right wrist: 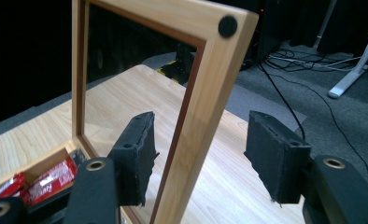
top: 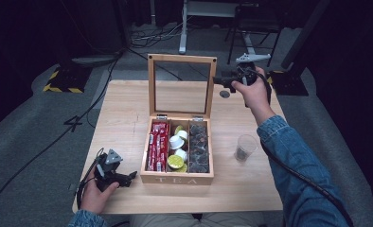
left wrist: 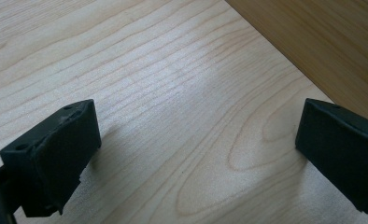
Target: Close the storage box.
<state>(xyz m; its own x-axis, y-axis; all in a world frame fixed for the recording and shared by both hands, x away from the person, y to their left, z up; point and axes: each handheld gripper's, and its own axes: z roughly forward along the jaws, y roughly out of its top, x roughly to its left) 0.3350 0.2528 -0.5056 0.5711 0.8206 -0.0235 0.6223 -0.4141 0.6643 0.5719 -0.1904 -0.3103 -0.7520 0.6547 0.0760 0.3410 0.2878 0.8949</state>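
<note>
A wooden box marked TEA [top: 176, 178] sits mid-table with its glass-paned lid [top: 181, 58] standing upright. Inside lie red sachets [top: 158, 144], yellow and white capsules [top: 177, 149] and dark capsules [top: 198, 144]. My right gripper [top: 217, 80] is at the lid's upper right edge. In the right gripper view its jaws [right wrist: 201, 126] straddle the lid's side rail [right wrist: 205, 79] with a gap on the outer side, so it is open. My left gripper [top: 130, 177] rests on the table [left wrist: 149, 70] by the box's front left corner [left wrist: 322, 42], open [left wrist: 196, 140] and empty.
A clear plastic cup [top: 245, 147] with something dark in it stands right of the box. A small round grey disc [top: 225, 94] lies on the table under the right hand. Cables and a white desk leg [top: 182, 33] are on the floor beyond the table.
</note>
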